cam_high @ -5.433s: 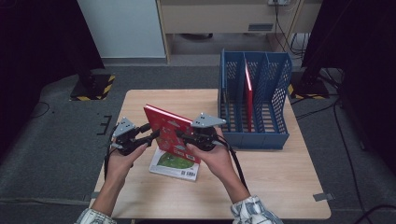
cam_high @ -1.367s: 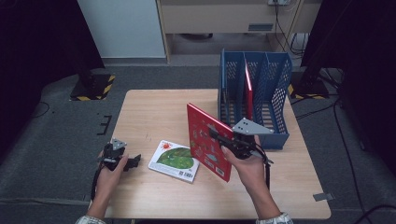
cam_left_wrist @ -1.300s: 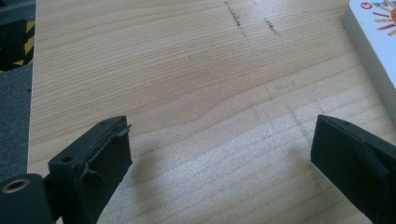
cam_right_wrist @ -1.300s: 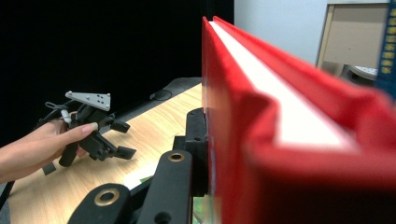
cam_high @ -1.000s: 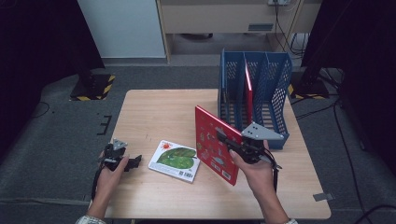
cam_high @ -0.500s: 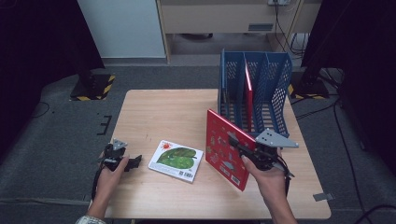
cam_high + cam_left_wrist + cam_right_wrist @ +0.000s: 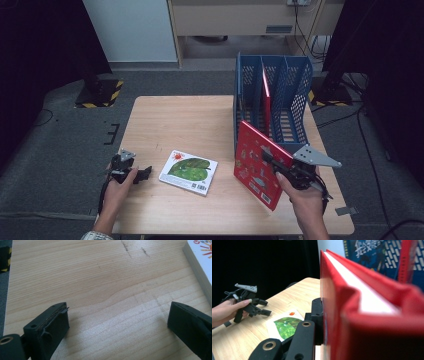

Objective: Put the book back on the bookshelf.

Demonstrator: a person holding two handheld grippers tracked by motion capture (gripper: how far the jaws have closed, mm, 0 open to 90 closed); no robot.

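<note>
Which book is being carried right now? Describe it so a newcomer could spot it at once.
Start at the blue slotted rack at the table's far right. Just in front of it, the right tool grips a red book standing on edge. Its neighbour, the green-leaf book, lies flat mid-table, and another red book sits inside the rack.

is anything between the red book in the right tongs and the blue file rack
Nothing visible. The red book, clamped upright in the right tongs, sits just in front of the blue file rack; only bare table lies between.
</note>
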